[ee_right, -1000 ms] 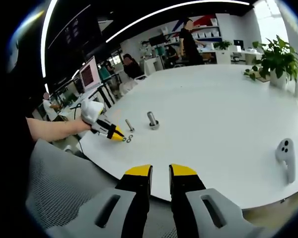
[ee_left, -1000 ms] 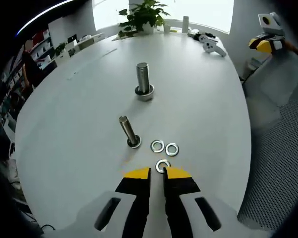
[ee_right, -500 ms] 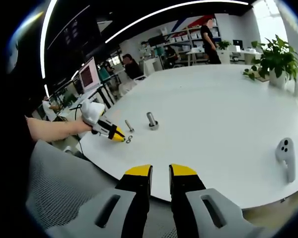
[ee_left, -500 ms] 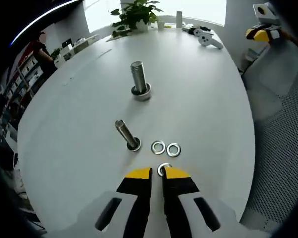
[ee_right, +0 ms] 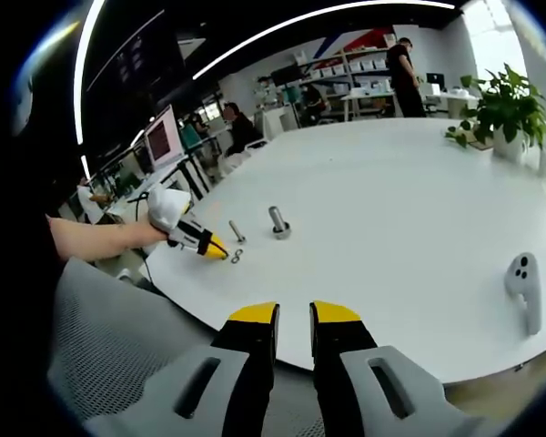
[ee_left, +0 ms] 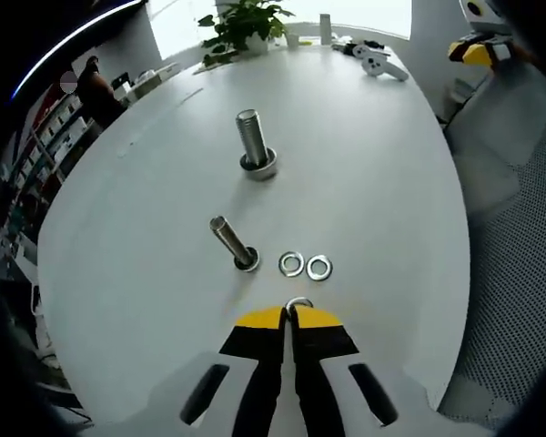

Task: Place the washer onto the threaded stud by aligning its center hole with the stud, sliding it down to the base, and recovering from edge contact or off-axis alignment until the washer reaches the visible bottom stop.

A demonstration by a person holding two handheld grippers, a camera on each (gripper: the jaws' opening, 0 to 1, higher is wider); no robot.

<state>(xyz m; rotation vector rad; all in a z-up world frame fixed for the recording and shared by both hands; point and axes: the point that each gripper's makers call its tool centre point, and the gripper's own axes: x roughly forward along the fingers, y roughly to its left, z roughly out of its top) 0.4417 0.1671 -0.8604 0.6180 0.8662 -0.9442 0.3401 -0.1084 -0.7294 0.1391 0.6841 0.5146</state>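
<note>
Left gripper (ee_left: 288, 314) had its jaws pinched nearly together on a washer (ee_left: 298, 305) at the yellow tips, down at the near edge of the white table (ee_left: 364, 164); looked clamped on its rim, washer standing on edge between the tips, whether it was clear of the table could not be told. Two more loose washers (ee_left: 305, 266) lay flat side by side just beyond the tips, close to the base of the small threaded stud (ee_left: 230, 240), which leaned a bit and stood bare, nothing on its shank. The bigger bolt (ee_left: 252, 141) stood upright farther back in a nut or collar, also bare. Right gripper (ee_right: 291, 314) hung off the table edge with jaws slightly apart, holding nothing, well away from the work; from its view the left gripper (ee_right: 214, 248) sat by the studs with a hand (ee_right: 141, 232) behind it. Progress judged early: pick-up about done, while carrying over, lining the hole with the stud and sliding down to the base all remained.
</note>
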